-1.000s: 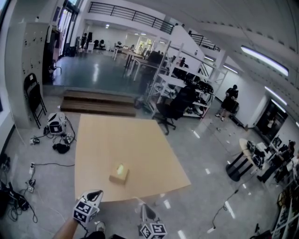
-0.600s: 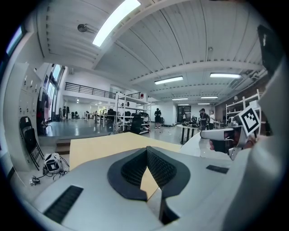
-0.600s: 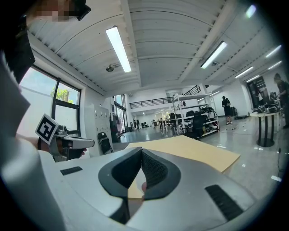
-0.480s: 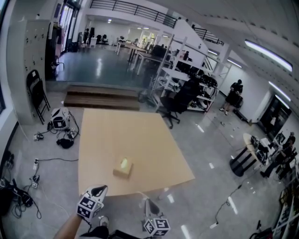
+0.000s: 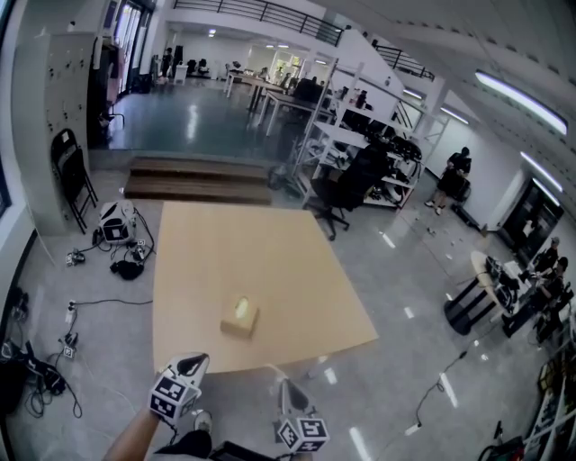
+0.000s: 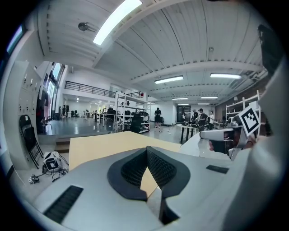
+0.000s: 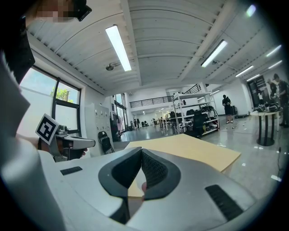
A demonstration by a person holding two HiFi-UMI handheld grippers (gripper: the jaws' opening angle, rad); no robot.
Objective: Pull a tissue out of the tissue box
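Head view: the tissue box (image 5: 239, 317) lies on the table (image 5: 270, 243) towards its near edge. It is ahead of the left gripper (image 5: 193, 364) and right gripper (image 5: 287, 391) and touches neither. Its top opening is too small to read.
Left gripper view: jaws pressed together, nothing between.
Right gripper view: jaws together, nothing between.

Figure: you stand in a large open-plan lab or workshop hall. At 12 o'clock, a bare wooden table (image 5: 261, 270) sits on a polished grey floor (image 5: 396, 360). Beyond it, low steps (image 5: 198, 185) rise to a further bay with workbenches (image 5: 256, 94). At 1 o'clock, metal shelving racks (image 5: 360, 149) are loaded with equipment, with a black office chair (image 5: 346, 194) in front of them. At 9 o'clock, cables (image 5: 40, 369) trail across the floor. At 10 o'clock stands a folding chair (image 5: 72, 176). Overhead are strip lights (image 5: 526, 97) and a railed mezzanine (image 5: 261, 11). At 2 o'clock, people (image 5: 454, 176) stand.
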